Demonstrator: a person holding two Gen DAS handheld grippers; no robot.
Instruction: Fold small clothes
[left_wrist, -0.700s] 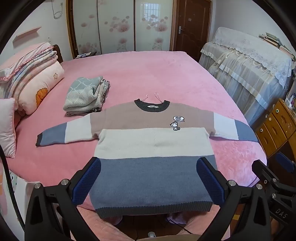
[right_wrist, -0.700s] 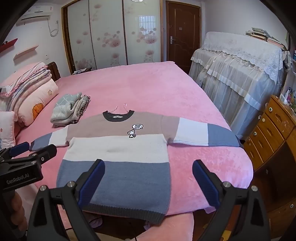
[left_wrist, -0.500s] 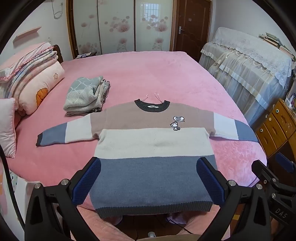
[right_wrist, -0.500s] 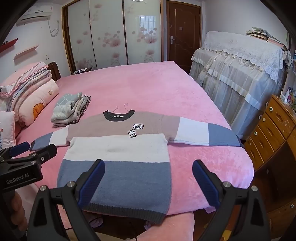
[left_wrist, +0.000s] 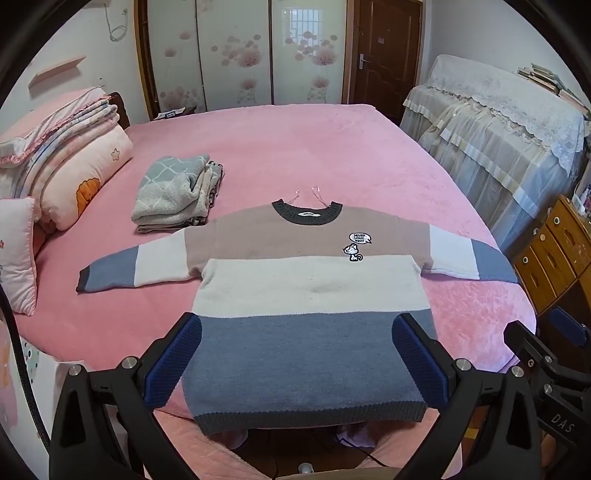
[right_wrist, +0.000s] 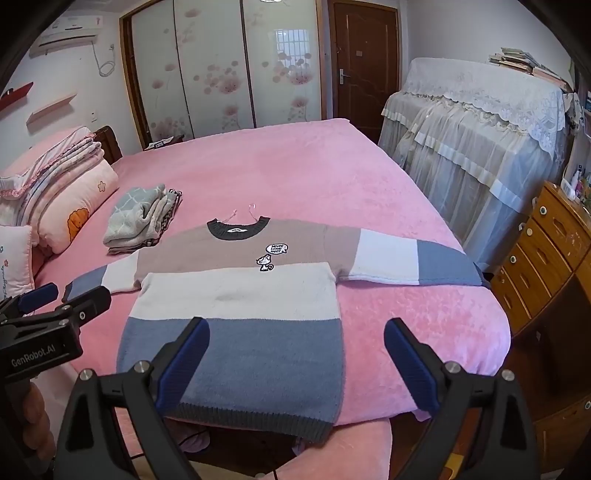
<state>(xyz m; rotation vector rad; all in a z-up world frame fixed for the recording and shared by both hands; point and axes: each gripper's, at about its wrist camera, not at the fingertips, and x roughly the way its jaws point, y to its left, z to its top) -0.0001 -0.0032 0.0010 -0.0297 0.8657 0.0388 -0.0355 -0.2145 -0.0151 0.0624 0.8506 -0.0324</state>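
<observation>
The lettering "GenRobot.AI" is printed in white on the black body of the left gripper (right_wrist: 40, 295), seen at the lower left of the right wrist view. "DAS" is read on the black housing of the right gripper (left_wrist: 546, 354), at the lower right of the left wrist view. A speech-bubble patch (left_wrist: 359, 238) with small dark lettering is sewn on the chest of the sweater (left_wrist: 306, 295); its words are too small to be read. Script on the small pillow (right_wrist: 13, 262) is cut off and illegible.
</observation>
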